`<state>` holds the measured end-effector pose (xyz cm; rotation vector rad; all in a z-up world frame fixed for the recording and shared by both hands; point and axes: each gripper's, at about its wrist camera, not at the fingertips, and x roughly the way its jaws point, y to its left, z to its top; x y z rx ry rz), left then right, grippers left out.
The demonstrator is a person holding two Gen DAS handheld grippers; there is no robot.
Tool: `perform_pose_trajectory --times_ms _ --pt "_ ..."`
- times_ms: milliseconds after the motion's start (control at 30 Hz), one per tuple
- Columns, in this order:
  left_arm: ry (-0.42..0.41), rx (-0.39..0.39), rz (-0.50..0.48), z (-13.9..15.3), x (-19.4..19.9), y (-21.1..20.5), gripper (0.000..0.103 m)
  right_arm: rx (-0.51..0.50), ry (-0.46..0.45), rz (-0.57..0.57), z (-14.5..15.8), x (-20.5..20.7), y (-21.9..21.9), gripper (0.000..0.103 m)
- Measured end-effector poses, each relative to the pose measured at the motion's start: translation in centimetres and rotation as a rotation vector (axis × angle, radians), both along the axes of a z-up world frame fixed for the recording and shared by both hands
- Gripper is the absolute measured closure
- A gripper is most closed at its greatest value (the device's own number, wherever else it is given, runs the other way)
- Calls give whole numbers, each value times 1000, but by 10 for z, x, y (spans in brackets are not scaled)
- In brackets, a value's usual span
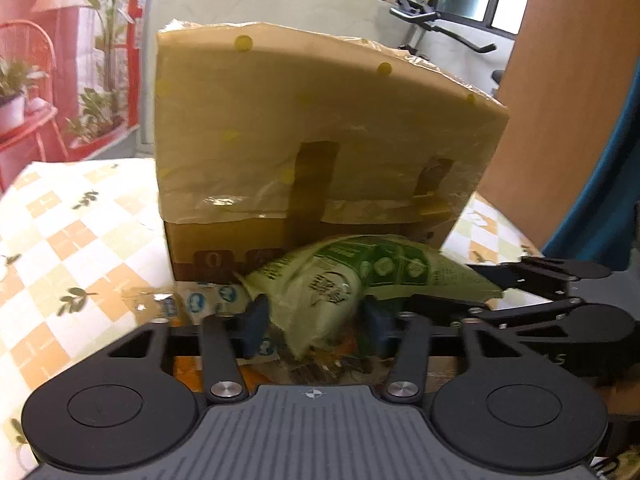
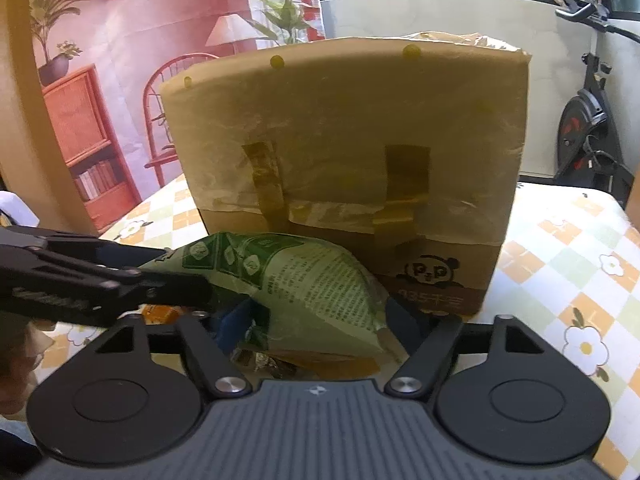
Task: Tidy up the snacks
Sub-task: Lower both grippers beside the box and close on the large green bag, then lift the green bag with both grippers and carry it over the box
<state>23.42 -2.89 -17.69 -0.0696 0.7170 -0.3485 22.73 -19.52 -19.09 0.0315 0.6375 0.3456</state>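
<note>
Gripping one green bag [image 1: 340, 280] from both ends, I hold it just in front of the box [image 1: 320, 140] on the bench [image 1: 80, 220]. My left tool [image 1: 316, 320] is clenched on the bag's near end, blue pads pressing its crumpled foil. My right tool [image 2: 320, 316] is clenched on the opposite end of the same bag. Beneath the bag lie other packets [image 1: 192, 304], one white-and-blue, one orange, resting on the checked cloth beside the box's base
</note>
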Motion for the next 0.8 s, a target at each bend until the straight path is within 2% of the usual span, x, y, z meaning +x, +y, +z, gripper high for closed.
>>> perform_pose_trajectory --times_ms 33,100,167,367,800 --pt "-3 -6 -6 0 -1 0 63 -1 4 8 0 0 1 38" --pt "-13 17 -8 -1 -3 -3 64 4 3 18 -1 0 1 41" --pt "-11 21 -13 -1 -4 -4 71 8 0 23 -1 -1 2 45" --pt "-27 18 -5 7 -10 -2 73 13 -12 35 5 -7 4 53" --pt "-101 21 8 37 -36 0 73 20 -91 50 32 -29 11 55"
